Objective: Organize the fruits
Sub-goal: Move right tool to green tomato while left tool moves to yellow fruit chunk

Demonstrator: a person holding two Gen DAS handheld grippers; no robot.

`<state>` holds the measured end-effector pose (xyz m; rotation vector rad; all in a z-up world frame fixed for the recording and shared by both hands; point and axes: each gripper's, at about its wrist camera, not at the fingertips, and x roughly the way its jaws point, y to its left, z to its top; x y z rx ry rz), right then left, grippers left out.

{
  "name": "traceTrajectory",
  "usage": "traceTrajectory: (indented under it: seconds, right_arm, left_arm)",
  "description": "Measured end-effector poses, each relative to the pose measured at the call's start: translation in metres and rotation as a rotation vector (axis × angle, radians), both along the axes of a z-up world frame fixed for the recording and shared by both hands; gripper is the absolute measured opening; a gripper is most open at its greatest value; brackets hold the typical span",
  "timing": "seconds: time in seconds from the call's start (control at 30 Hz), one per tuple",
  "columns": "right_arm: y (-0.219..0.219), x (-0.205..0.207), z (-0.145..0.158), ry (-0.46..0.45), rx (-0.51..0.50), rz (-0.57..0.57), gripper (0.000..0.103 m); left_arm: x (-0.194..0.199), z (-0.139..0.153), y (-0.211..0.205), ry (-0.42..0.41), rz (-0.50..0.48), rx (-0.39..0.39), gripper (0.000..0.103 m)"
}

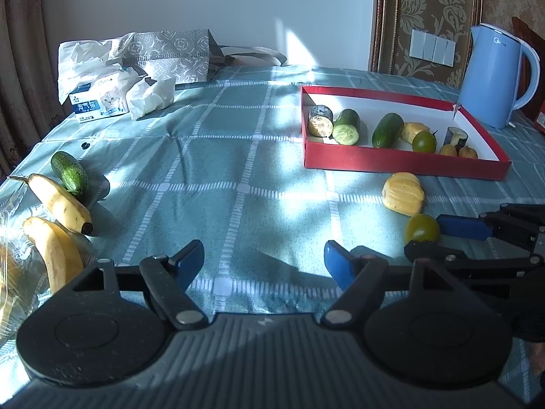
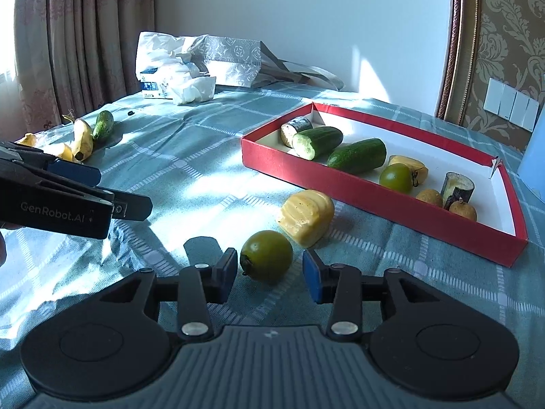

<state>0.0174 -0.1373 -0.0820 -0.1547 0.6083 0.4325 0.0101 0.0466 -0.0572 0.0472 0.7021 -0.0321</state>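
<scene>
A green tomato [image 2: 266, 255] lies on the checked cloth between the fingers of my right gripper [image 2: 269, 267], which is open, with a gap at each pad. Just beyond it sits a ribbed yellow fruit chunk [image 2: 306, 216]. The red box [image 2: 374, 201] behind holds cucumbers, eggplant pieces, another green tomato, a yellow piece and small brown fruits. My left gripper [image 1: 263, 252] is open over bare cloth with nothing between its fingers. In the left wrist view the same tomato [image 1: 421, 227] shows at the right. Two bananas [image 1: 61, 204] and a cucumber [image 1: 69, 172] lie far left.
A blue kettle [image 1: 494, 75] stands behind the red box [image 1: 402, 163] at the right. A tissue pack [image 1: 98, 102], crumpled tissues and a patterned bag [image 1: 173, 54] sit at the back left by the wall. Clear plastic wrap lies at the left edge.
</scene>
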Motion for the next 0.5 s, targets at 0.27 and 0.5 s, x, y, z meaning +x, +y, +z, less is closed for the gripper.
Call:
traceTrajectory:
  seconds: [0.27,0.5]
  right_arm:
    - [0.01,0.002,-0.006,-0.013,-0.025,0.003,0.041]
    - [0.015,0.0,-0.007,-0.032,-0.035,0.0,0.034]
  left_arm:
    - [0.0,-0.001,0.0,0.004,-0.018,0.007,0.077]
    - [0.001,-0.001,0.0,0.002,-0.03,0.006,0.077]
